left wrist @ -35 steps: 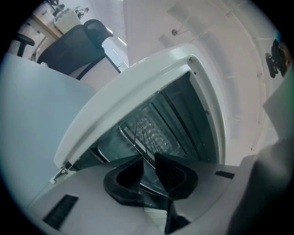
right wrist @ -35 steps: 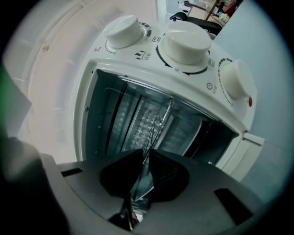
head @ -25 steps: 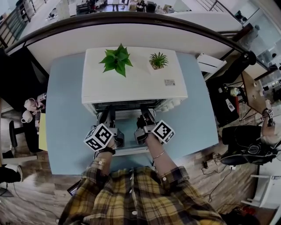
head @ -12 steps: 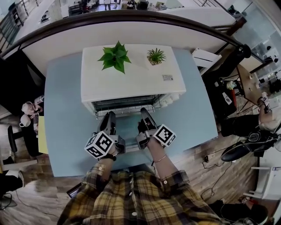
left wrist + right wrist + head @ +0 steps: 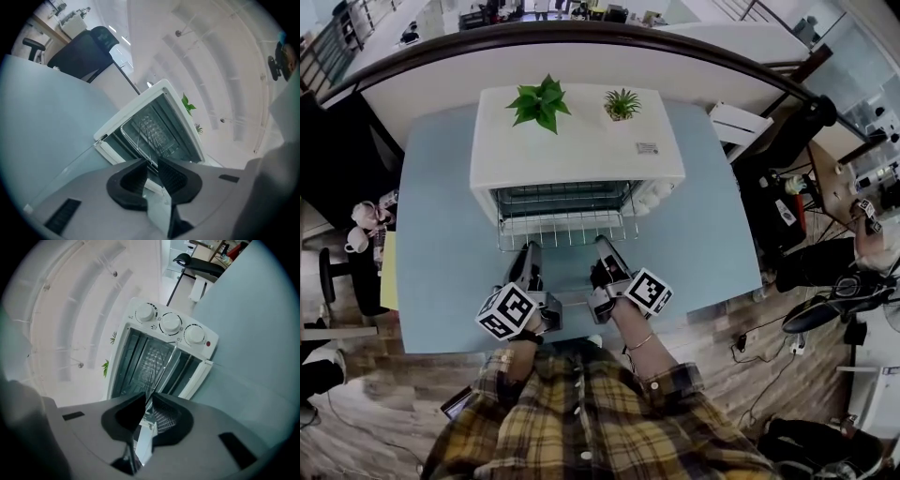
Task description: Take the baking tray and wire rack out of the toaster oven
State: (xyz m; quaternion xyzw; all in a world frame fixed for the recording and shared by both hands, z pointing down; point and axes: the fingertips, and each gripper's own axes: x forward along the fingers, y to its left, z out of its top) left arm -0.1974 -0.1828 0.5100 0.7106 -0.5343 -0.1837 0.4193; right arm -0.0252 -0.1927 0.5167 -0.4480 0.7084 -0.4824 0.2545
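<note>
One white toaster oven [image 5: 581,155] is sitting in the upper middle of the head view on a pale blue counter [image 5: 441,234], with its one door [image 5: 108,149] hanging open toward the bottom of the frame. Two small green plants are standing on its roof, a leafy one [image 5: 540,101] to the left and a spiky one [image 5: 622,103] to the right. One wire rack [image 5: 567,230] is sticking partway out of the opening, its front edge reaching over the lowered door while its back part is lying inside the cavity. Two tongs are meeting that front edge from below in the frame. The left tongs [image 5: 530,247] are pinching the rack's front wire near its left end, and in the left gripper view the two dark pads are sitting close together with the thin wire between them. The right tongs [image 5: 602,244] are pinching the same wire further right, again with only a narrow gap around it. Each is carrying one marker cube, two in all, at the lower left [image 5: 508,312] and lower right [image 5: 648,291]. The right gripper view is showing three round knobs [image 5: 170,323] in a row on the oven's front and one red lamp [image 5: 208,343] beside the last. A dimpled surface [image 5: 157,130] is showing deeper inside, but I cannot tell whether it is the baking tray. The person is wearing a yellow plaid shirt [image 5: 581,422].
</note>
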